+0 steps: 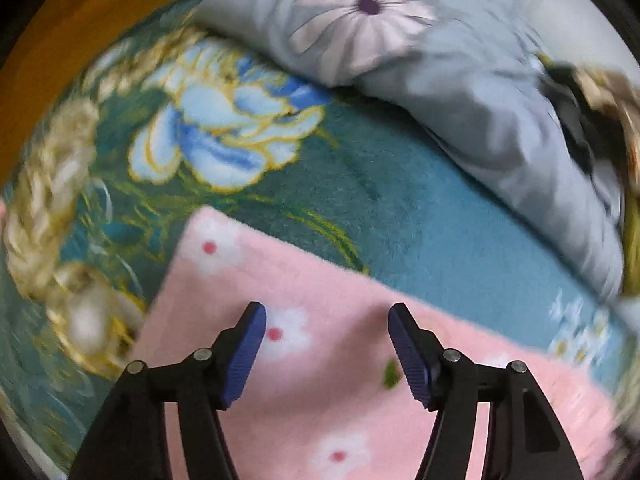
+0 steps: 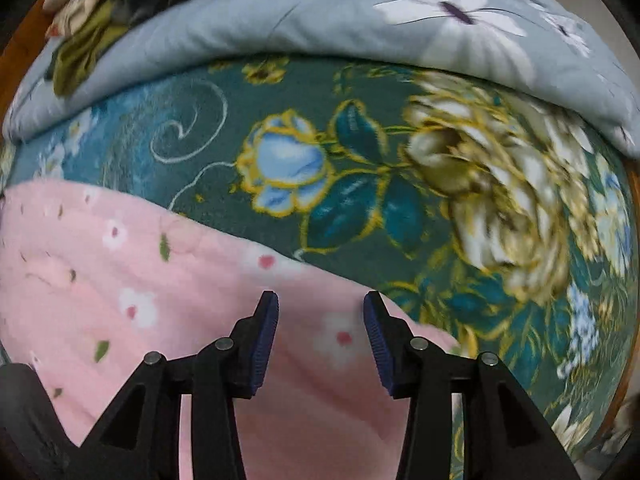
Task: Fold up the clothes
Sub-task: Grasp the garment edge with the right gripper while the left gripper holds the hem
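While the pink flowered garment (image 1: 360, 380) lies flat on the teal floral blanket (image 1: 400, 208) at lower frame, the left tool (image 1: 327, 354) hangs over it, jaws apart, gripping nothing; the right tool (image 2: 321, 344), likewise parted, hangs over its pink edge (image 2: 160, 280); a grey quilt (image 2: 280, 20) fills the top.

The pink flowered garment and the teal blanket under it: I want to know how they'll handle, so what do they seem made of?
The pink flowered garment looks like soft fleece or flannel: matte, fuzzy nap, blurry printed flowers. The teal blanket looks like plush pile, probably synthetic: short velvety fibres, faint sheen. The grey quilt behind looks like smooth woven cotton, with crisp creases.
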`<act>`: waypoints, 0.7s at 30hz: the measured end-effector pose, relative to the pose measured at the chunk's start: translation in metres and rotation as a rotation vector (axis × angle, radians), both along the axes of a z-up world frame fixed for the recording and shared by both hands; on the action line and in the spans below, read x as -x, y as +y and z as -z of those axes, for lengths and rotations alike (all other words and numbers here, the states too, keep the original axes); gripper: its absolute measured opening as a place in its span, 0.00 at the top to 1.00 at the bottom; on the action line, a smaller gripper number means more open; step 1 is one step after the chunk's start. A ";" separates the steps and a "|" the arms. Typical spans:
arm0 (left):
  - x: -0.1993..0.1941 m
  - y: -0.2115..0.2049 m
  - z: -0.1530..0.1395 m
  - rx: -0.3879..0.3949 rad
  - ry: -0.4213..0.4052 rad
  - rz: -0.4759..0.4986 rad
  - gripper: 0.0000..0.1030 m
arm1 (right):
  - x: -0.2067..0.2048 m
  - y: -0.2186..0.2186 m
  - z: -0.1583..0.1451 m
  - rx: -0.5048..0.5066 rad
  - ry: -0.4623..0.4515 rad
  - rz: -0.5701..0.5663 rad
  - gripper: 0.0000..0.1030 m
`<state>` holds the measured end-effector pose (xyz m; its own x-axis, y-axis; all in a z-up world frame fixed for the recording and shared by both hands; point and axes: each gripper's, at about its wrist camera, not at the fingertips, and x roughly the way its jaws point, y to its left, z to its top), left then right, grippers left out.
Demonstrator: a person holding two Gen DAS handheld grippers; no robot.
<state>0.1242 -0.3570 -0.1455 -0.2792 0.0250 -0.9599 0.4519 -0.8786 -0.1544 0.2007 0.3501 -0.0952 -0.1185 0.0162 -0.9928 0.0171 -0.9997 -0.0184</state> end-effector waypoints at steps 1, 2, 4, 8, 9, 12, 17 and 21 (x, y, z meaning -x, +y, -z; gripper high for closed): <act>0.001 -0.004 0.002 -0.033 0.000 -0.049 0.33 | 0.001 -0.004 0.004 -0.005 -0.007 -0.016 0.56; 0.002 -0.008 0.003 -0.049 -0.005 -0.099 0.33 | 0.001 -0.008 0.008 -0.011 -0.015 -0.034 0.56; 0.004 -0.014 0.006 -0.080 -0.016 -0.197 0.33 | -0.001 -0.014 0.014 -0.024 -0.028 -0.062 0.56; 0.015 -0.011 0.004 -0.020 -0.068 -0.270 0.47 | -0.008 -0.022 0.019 -0.041 -0.022 -0.089 0.73; 0.017 -0.009 0.004 0.017 -0.084 -0.274 0.69 | -0.010 -0.025 0.018 -0.050 -0.014 -0.099 0.86; 0.017 -0.007 0.004 0.060 -0.089 -0.313 0.93 | -0.020 -0.034 0.018 -0.091 0.008 -0.137 0.95; 0.015 -0.006 -0.013 0.044 0.007 -0.335 0.95 | -0.024 -0.032 -0.003 -0.149 0.093 -0.137 0.98; 0.026 -0.011 -0.038 0.008 0.128 -0.336 0.95 | 0.004 -0.017 -0.042 -0.178 0.205 -0.105 0.98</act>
